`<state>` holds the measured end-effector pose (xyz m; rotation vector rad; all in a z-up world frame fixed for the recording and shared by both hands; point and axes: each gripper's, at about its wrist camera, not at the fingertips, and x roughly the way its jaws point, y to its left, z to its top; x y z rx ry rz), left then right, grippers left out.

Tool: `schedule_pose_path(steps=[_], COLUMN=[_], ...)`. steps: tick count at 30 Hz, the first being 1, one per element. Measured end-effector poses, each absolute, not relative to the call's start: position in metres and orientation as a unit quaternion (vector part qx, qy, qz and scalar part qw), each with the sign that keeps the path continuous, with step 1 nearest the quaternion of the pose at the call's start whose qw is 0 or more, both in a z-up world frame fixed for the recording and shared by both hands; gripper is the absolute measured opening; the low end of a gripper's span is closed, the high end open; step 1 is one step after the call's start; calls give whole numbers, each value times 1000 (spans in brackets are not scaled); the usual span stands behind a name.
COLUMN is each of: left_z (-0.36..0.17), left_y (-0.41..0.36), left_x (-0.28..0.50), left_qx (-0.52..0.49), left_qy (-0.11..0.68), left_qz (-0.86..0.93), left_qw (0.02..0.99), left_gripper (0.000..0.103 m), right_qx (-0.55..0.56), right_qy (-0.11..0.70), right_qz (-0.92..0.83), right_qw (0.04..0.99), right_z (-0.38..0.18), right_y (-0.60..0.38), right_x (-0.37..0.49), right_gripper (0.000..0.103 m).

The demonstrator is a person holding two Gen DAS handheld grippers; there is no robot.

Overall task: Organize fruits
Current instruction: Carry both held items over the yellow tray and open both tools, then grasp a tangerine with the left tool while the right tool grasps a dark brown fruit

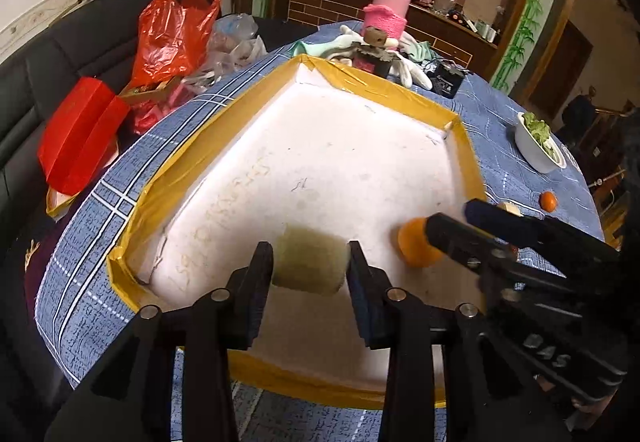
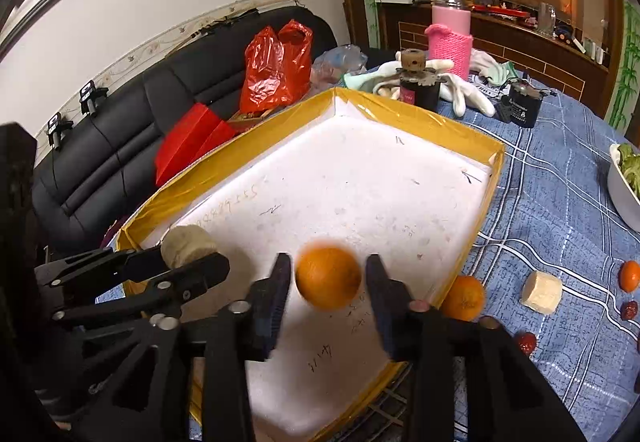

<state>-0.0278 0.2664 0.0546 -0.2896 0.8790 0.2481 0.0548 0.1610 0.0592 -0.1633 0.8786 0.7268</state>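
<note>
**Two claws over the foam tray, fruit loose between the fingers**

A blue plaid cloth covered the tabletop (image 2: 560, 177), and on it sat a large white foam tray (image 2: 460, 234) edged in yellow tape. Faint handwriting ran along the tray floor, a string of digits too washed out to read for certain, with more scribbles near the front edge. A black sofa (image 2: 120, 145) stood behind, carrying a red plastic bag (image 2: 276, 65) and a red box (image 2: 192, 141). At the tray's far corner was a pink knit-covered flask (image 2: 450, 37), white gloves (image 2: 460, 89) and a small black battery (image 2: 520, 107) with a label too small to read.

The left claw (image 1: 310, 262) pointed steeply down into the tray, its jaws slightly apart with a pale cylindrical fruit piece (image 1: 310, 262) between them, blurred, the pads seeming clear of it. The right claw (image 2: 329, 278) tilted down likewise beside it, jaws parted on either side of a blurred orange (image 2: 329, 278), gaps showing on both sides. White characters reading roughly "04S" marked the right claw's body in the left view.

Outside the tray lay a second orange (image 2: 464, 296), a second pale piece (image 2: 541, 292), a small tangerine (image 2: 630, 276) and red dates (image 2: 526, 342).
</note>
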Motion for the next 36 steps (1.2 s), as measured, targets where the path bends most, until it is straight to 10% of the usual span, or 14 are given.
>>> schedule_pose_path(steps=[3, 23, 36], left_z=[58, 68, 41], left_y=[268, 87, 71], left_x=[-32, -56, -35], left_qx=[-133, -8, 14], left_qy=[411, 380, 409], left_qz=[133, -93, -180], left_qw=[892, 920, 894], left_gripper=[60, 62, 54], right_qx=[-64, 16, -32], right_qy=[412, 406, 428], right_qz=[345, 220, 253], right_qw=[841, 887, 867], right_z=[65, 60, 23], right_y=[153, -73, -57], right_x=[53, -19, -22], right_gripper=[51, 59, 41])
